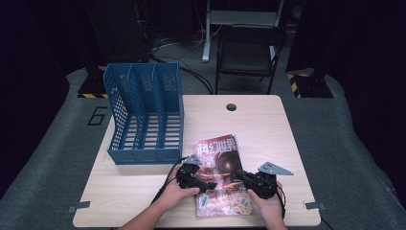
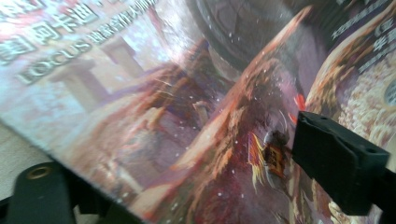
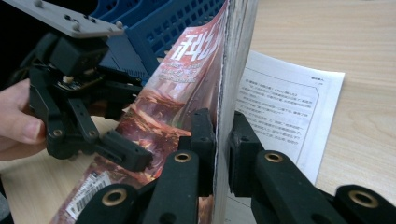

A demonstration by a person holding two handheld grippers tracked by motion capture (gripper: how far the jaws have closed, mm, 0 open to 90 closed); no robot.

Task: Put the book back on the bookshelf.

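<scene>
A magazine [image 1: 221, 175] lies on the near part of the table [image 1: 268, 124], between the two hands, its cover up. Its long axis runs from the person's edge away toward the far side, leaning a little to the right; the title sits at the far end and the barcode at the near end.

The right gripper [image 1: 246, 178] comes in from the magazine's right side. In the right gripper view its jaws are pressed together on the magazine's [image 3: 187, 88] right edge, which is lifted off the table and stands nearly upright between the pads, with the cover on the left of that view. A printed white page [image 3: 289, 116] lies flat on the table just to the right of the raised edge.

The left gripper [image 1: 207, 184] rests over the cover from the left. In the left gripper view its jaws stand spread, one low at the left beside the magazine's [image 2: 187, 116] edge and the other at the right over the cover; whether the pads touch the paper cannot be told. The right gripper view shows the left gripper [image 3: 126, 154] with one finger lying on the cover.

A blue file rack [image 1: 143, 112] stands on the table's far left, well apart from the magazine, its slots open to the top and front.
</scene>
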